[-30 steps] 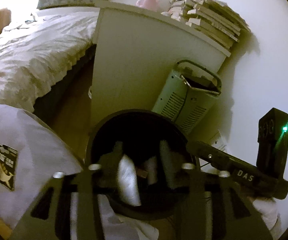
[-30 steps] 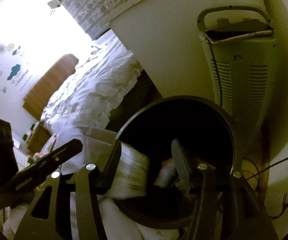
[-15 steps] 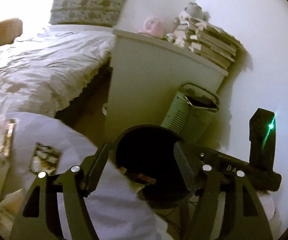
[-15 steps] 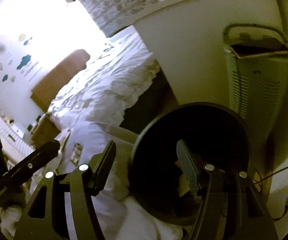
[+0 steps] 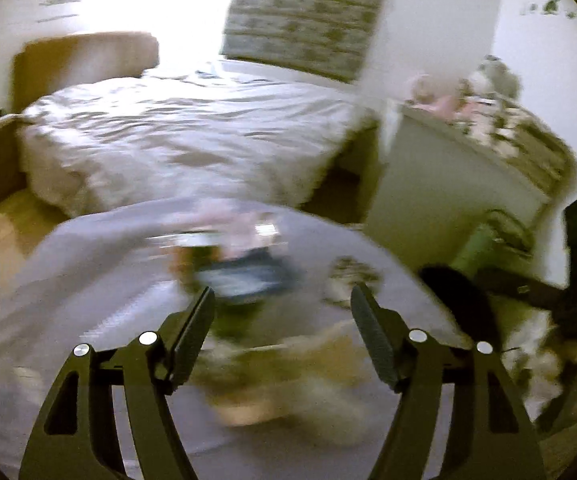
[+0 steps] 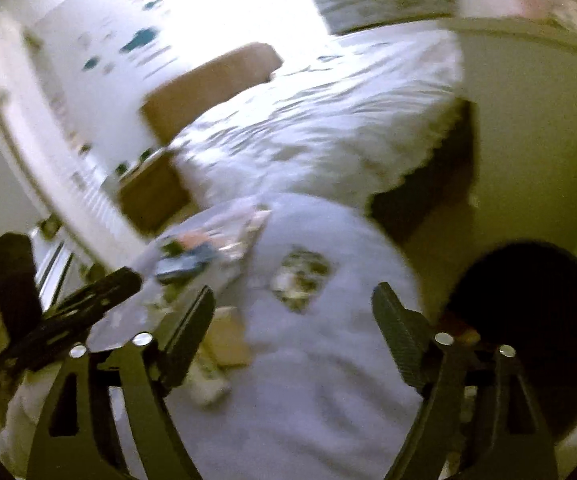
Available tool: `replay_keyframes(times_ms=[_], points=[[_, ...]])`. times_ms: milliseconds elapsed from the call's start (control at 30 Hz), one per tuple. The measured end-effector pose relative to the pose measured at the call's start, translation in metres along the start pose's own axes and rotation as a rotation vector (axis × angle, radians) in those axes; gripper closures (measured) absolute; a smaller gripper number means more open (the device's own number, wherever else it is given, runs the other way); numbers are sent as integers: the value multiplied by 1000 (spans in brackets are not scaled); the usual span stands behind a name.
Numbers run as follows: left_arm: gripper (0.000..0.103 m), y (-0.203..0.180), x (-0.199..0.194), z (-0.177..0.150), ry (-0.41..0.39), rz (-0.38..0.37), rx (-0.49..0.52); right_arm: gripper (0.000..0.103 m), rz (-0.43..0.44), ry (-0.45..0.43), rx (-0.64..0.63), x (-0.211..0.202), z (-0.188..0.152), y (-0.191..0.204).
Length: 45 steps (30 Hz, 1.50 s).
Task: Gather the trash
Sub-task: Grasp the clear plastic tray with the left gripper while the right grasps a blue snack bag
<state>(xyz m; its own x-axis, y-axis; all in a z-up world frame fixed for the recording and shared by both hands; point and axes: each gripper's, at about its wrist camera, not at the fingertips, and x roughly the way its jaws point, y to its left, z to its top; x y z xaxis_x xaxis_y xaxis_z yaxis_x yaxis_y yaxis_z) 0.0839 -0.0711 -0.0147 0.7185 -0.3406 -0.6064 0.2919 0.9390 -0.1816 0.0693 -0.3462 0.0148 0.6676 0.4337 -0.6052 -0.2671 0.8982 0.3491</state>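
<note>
Both views are motion-blurred. A round pale table (image 5: 88,280) carries loose trash: a blue packet (image 5: 248,276), a dark patterned wrapper (image 5: 352,276) and beige paper scraps (image 5: 308,360). My left gripper (image 5: 282,292) hangs open above the scraps with nothing between its fingers. My right gripper (image 6: 294,292) is over the same table (image 6: 328,400), its jaws opening wide and empty, with the patterned wrapper (image 6: 300,280) just beyond its tips and the blue packet (image 6: 184,260) to the left. The black bin (image 6: 528,312) stands at the right, off the table's edge (image 5: 460,296).
A bed with white covers (image 5: 188,140) lies beyond the table. A white cabinet (image 5: 448,184) topped with books and a green heater (image 5: 484,244) stand right of it. A wooden nightstand (image 6: 152,196) and a white radiator (image 6: 48,160) are on the left.
Both grippers swung left and rose, away from the black bin's mouth and over the table. Each let go of the white trash it held over the bin and opened wide.
</note>
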Motion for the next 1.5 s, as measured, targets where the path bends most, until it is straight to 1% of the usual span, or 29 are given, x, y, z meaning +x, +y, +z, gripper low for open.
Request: replay_keyframes(times_ms=[100, 167, 233, 300, 367, 533, 567, 633, 700, 733, 767, 833, 1000, 1033, 1067, 1200, 1267, 1433, 1500], points=[[33, 37, -1, -3, 21, 79, 14, 11, 35, 42, -108, 30, 14, 49], [33, 56, 1, -5, 45, 100, 31, 9, 41, 65, -154, 47, 20, 71], [33, 67, 8, -6, 74, 109, 54, 9, 43, 91, -199, 66, 25, 92], [33, 75, 17, -10, 113, 110, 79, 9, 33, 123, -237, 89, 28, 108], [33, 83, 19, -15, 128, 96, 83, 9, 10, 162, -277, 111, 30, 120], [35, 89, 30, -20, 162, 72, 107, 9, -18, 235, -306, 153, 29, 126], [37, 90, 31, -21, 168, 57, 104, 9, -19, 244, -302, 159, 29, 125], [48, 91, 35, -21, 176, 42, 103, 9, -13, 260, -290, 167, 29, 123], [54, 91, 38, -22, 183, 33, 98, 11, -3, 265, -275, 173, 28, 124], [58, 93, 39, -23, 183, 33, 94, 19, 4, 274, -266, 176, 29, 123], [61, 94, 40, -23, 183, 28, 87, 23, -1, 280, -263, 178, 29, 124], [75, 96, 41, -23, 190, 22, 79, 27, 1, 275, -266, 178, 28, 126], [87, 96, 40, -30, 192, 41, 54, 35, 22, 273, -263, 173, 27, 128], [93, 97, 38, -31, 188, 42, 42, 37, 25, 269, -258, 172, 27, 127], [93, 98, 37, -30, 184, 42, 31, 40, 31, 262, -250, 168, 27, 126], [94, 99, 19, -28, 137, 58, 5, 44, 53, 222, -214, 152, 29, 123], [97, 98, 9, -25, 114, 57, -11, 47, 64, 197, -193, 143, 31, 120], [97, 87, -15, -12, 52, 46, -44, 48, 102, 102, -119, 102, 35, 106], [97, 73, -24, -5, 32, 38, -32, 48, 116, 63, -89, 83, 36, 100]])
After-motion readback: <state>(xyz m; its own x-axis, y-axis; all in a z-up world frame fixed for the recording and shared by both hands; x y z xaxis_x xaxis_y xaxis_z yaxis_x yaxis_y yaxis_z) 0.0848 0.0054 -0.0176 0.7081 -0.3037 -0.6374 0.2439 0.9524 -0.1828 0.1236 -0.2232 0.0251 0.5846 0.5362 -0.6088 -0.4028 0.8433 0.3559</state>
